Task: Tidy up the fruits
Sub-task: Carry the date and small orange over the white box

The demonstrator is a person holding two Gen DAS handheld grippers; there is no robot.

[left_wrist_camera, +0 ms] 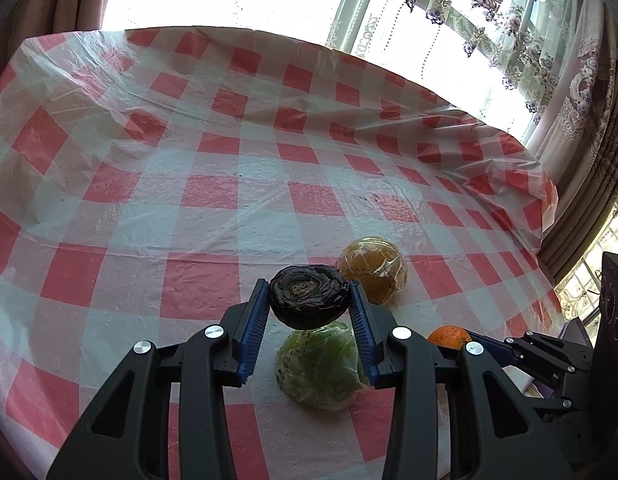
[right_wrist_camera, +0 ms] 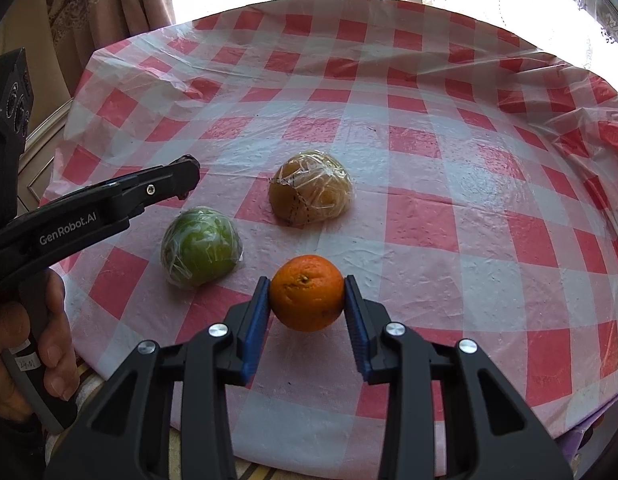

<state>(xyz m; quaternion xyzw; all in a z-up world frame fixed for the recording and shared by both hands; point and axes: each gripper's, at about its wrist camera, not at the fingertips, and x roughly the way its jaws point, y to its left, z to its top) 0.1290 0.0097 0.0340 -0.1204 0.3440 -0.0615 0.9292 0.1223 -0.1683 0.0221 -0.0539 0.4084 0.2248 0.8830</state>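
Checked tablecloth [right_wrist_camera: 449, 216] bears two wrapped fruits [right_wrist_camera: 311, 188]; left fingers [left_wrist_camera: 261, 308] clamp dark fruit [left_wrist_camera: 308, 297], right fingers [right_wrist_camera: 258, 308] an orange [right_wrist_camera: 307, 293].

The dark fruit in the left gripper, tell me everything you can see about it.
The dark fruit is near-black, round, somewhat flattened and deeply wrinkled, as if dried or overripe. A sunken, brownish hollow faces the camera. It is held between the blue ribbed pads of the left gripper, one on each side, and looks lifted clear of the checked tablecloth. The wrapped green fruit shows under it and the wrapped yellow fruit just beyond.
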